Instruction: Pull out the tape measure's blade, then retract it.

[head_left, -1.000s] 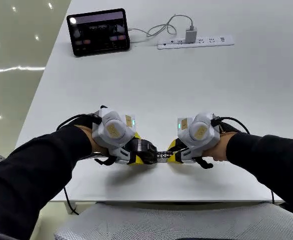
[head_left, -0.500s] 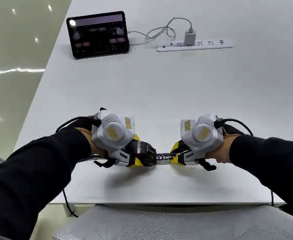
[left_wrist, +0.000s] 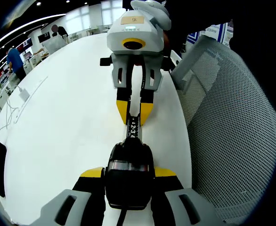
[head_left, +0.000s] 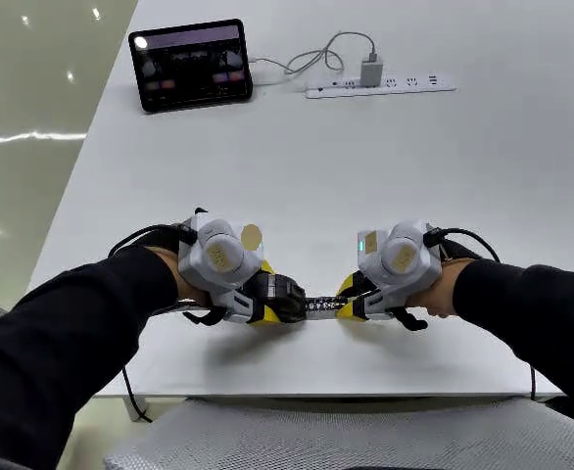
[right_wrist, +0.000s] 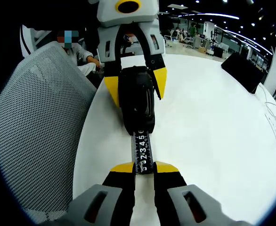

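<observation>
One tape measure (head_left: pixel 279 297), lower centre, clamped in left gripper (left_wrist: pixel 128 173); its one blade (right_wrist: pixel 142 150) pinched by right gripper (right_wrist: pixel 145 167). One tablet (head_left: pixel 190 63), one power strip (head_left: pixel 380 86) along top. Slightly more blade exposed than before.

My headset camera looks forward and down on the surface (head_left: pixel 385 157) from above and behind both jaws. The left gripper (left_wrist: pixel 128 172) and right gripper (right_wrist: pixel 144 168) cameras sit close behind their own jaws, facing each other. All three share the tape (right_wrist: pixel 137 99) and blade (right_wrist: pixel 142 150) between the jaws.
</observation>
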Demonstrator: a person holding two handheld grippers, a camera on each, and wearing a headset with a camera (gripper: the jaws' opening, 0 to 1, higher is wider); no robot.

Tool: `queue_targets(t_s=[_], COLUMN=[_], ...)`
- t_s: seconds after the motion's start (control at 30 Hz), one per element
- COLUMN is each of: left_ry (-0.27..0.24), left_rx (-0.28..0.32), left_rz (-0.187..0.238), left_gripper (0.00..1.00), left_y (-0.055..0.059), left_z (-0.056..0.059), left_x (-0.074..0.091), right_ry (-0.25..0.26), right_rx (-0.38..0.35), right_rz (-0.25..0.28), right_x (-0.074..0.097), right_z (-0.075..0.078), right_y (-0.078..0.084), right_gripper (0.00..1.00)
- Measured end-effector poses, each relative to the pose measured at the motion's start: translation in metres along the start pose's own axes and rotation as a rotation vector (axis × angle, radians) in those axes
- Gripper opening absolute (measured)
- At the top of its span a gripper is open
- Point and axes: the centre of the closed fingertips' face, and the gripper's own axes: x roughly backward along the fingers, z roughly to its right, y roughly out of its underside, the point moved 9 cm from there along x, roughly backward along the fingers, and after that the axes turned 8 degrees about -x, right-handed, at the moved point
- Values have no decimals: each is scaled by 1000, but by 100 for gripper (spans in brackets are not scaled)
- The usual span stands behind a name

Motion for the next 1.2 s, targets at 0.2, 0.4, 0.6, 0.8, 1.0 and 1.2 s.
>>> queue_targets(t_s=[0.2,0.4,0.6,0.8,1.0,1.2], left_ry=[-1,-1,-2,-1,-1,-1], left_rx=[0,0,0,1,1,0], left_rz=[0,-1,-1,-1,-2,-2], left_gripper=[33,33,33,33,33,33], left_y=[0,0,0,0,0,0], left_z=[0,0,1,0,0,0], left_x=[0,0,0,0,0,0], right_ry=[1,4,5,8,9,9], right_rx=[-5,-8,-10,-9,-11,-15], right_rz=[1,0,0,0,-1,-1], right_x=[1,5,7,9,9,11], right_z=[0,0,1,1,0,1], right_y=[2,5,8,10,10,12], right_gripper=[10,10,10,10,10,10])
